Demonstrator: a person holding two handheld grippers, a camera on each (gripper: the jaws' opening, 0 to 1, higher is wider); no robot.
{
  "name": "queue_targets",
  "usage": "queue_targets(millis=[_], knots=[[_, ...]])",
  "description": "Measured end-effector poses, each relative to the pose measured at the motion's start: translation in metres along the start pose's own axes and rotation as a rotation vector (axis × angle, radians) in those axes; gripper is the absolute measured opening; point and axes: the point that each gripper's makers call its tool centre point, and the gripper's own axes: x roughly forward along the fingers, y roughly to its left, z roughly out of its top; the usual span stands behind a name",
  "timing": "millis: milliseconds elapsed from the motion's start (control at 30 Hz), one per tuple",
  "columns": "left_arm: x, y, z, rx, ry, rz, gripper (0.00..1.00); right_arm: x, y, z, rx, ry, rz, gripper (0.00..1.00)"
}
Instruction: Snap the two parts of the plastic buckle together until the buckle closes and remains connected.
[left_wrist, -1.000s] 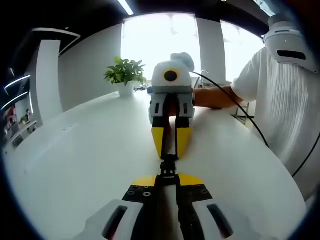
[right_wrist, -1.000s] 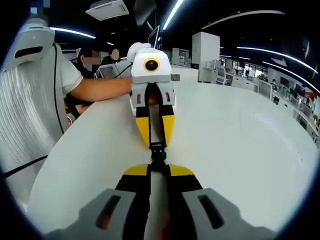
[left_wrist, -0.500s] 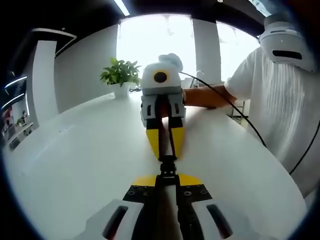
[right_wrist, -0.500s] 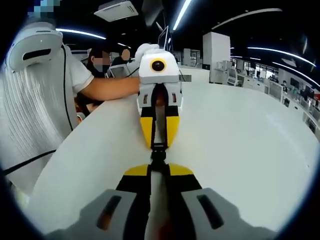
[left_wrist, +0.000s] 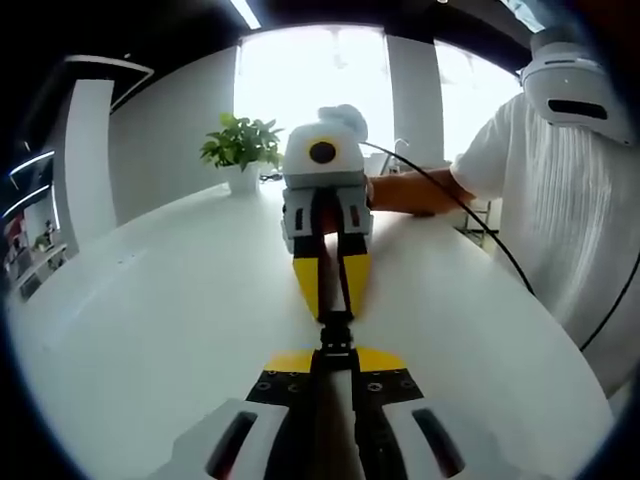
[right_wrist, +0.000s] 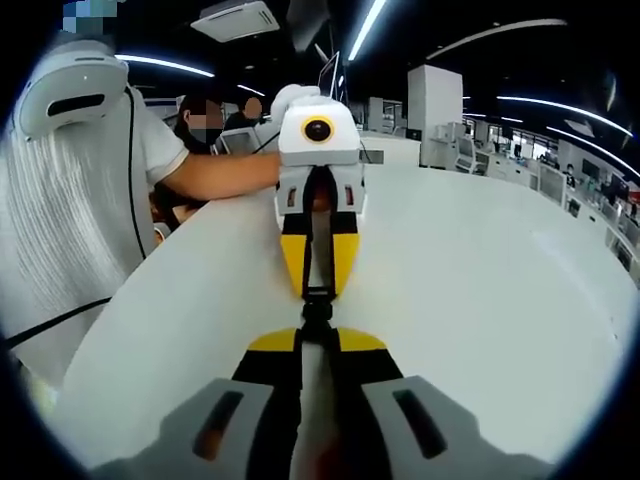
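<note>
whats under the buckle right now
Bare white table lies under the black buckle, which sits pinched between the left gripper and the right gripper, tip to tip. Whether it touches the table is hidden by the grippers.

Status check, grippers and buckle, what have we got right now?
Left gripper and right gripper shut on buckle, tip to tip above white table. Latch state unreadable. Nothing in the way.

Daylight from tall windows (left_wrist: 330, 90) blows out the background of the left gripper view, casting glare across the white table (left_wrist: 150, 330). In the right gripper view, ceiling light strips (right_wrist: 370, 25) glow against a dim hall. Fisheye curvature bends both views' edges; the nearest foreground is soft.
</note>
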Motion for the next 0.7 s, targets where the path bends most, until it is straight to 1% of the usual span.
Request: queue_targets(millis=[700], knots=[[0.0021,0.0003,0.0013,0.007,0.001,0.003,0.09,0.0001,-0.001,-0.0002,0.002,-0.006,0.004,0.1]])
